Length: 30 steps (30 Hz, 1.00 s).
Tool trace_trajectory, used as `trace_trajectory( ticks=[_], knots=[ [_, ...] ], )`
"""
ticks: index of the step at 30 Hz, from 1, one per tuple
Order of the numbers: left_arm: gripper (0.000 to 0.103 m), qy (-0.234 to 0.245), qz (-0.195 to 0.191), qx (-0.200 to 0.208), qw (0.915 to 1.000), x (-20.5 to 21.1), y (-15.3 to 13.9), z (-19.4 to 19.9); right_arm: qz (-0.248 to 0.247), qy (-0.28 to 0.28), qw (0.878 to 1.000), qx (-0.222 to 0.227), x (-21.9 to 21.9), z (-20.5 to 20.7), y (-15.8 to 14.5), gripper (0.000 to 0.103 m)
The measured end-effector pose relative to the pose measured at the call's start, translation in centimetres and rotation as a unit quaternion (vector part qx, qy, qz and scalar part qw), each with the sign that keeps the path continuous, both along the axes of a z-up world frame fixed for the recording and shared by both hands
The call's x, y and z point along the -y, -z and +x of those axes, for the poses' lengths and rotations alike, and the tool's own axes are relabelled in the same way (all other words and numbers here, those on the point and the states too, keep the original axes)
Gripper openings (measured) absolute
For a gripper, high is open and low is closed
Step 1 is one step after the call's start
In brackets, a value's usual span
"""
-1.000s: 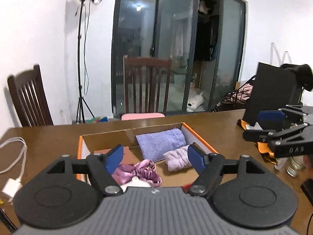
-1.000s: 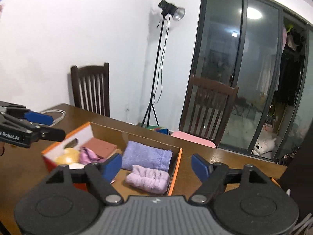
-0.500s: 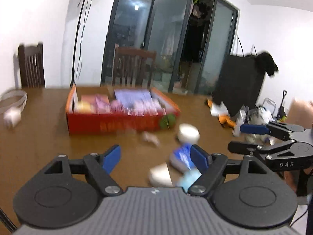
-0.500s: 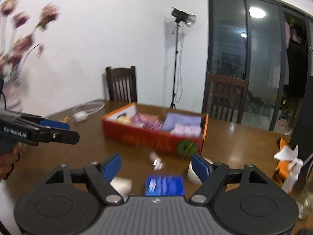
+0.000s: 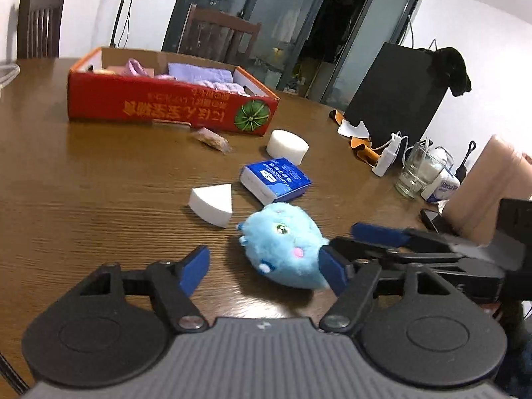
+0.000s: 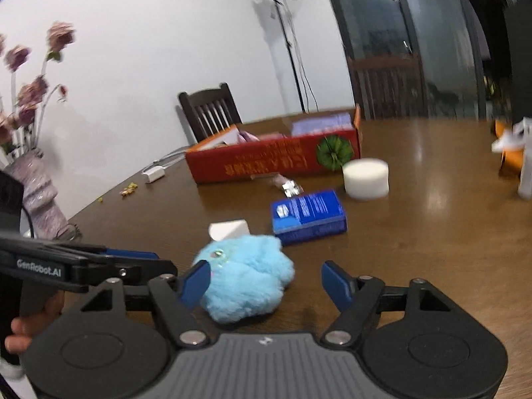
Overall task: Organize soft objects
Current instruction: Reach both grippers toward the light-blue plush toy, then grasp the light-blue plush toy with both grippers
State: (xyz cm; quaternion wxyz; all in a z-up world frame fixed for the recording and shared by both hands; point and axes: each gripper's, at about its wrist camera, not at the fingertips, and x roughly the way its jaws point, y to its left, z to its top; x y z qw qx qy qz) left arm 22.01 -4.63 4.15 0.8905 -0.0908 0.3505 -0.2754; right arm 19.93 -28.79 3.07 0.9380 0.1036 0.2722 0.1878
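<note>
A blue plush toy [image 5: 286,246] lies on the wooden table [image 5: 83,179] near the front; it also shows in the right wrist view [image 6: 246,282]. My left gripper [image 5: 264,271] is open, low over the table, with the plush by its right finger. My right gripper [image 6: 271,281] is open with the plush by its left finger. A white wedge sponge [image 5: 212,202], a round white sponge [image 5: 287,146] and a blue tissue pack [image 5: 276,181] lie beyond. The red cardboard box [image 5: 166,106] at the back holds folded purple and pink cloths [image 5: 199,74].
A small wrapped packet [image 5: 211,139] lies in front of the box. A glass [image 5: 417,171], a spray bottle [image 5: 387,156], a black case [image 5: 395,99] and clutter stand at the right. A vase of flowers [image 6: 36,196] stands at the left edge. Chairs are behind the table.
Both grippers have pulled back from above the box and come down low toward the near table. The blue plush now lies between them. Both stay open.
</note>
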Motion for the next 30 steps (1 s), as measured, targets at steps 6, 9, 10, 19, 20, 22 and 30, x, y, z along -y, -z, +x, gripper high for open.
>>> trace_trajectory(
  ticks=[6,9,10,19,20,22,30],
  knots=[
    [0.052,0.006,-0.016,-0.027,0.9995,0.9,1.2,1.9,0.046,-0.002,0.999,-0.027,0.7,2.6,1.3,0.061],
    [0.046,0.02,-0.043,-0.044,0.9979,0.7,1.7,2.6,0.062,-0.012,0.997,-0.035,0.8,3.6,1.5,0.059],
    [0.042,0.022,-0.052,-0.05,0.9971,0.5,1.9,2.7,0.065,-0.018,0.997,-0.039,0.6,4.0,1.6,0.054],
    [0.026,0.047,-0.095,-0.02,0.9942,0.2,1.5,3.2,0.074,-0.044,0.995,-0.044,-0.3,4.6,0.2,0.027],
    [0.026,0.054,-0.111,-0.02,0.9921,0.0,1.0,3.5,0.073,-0.05,0.995,-0.037,-0.5,4.6,-0.4,0.023],
    [0.022,0.066,-0.132,-0.006,0.989,0.1,0.0,4.3,0.069,-0.056,0.996,-0.013,-0.8,4.8,-1.9,0.011],
    [0.046,0.115,-0.107,0.001,0.9877,0.4,-1.4,6.4,0.041,-0.073,0.996,0.004,1.5,8.2,-4.1,0.036]
  ],
)
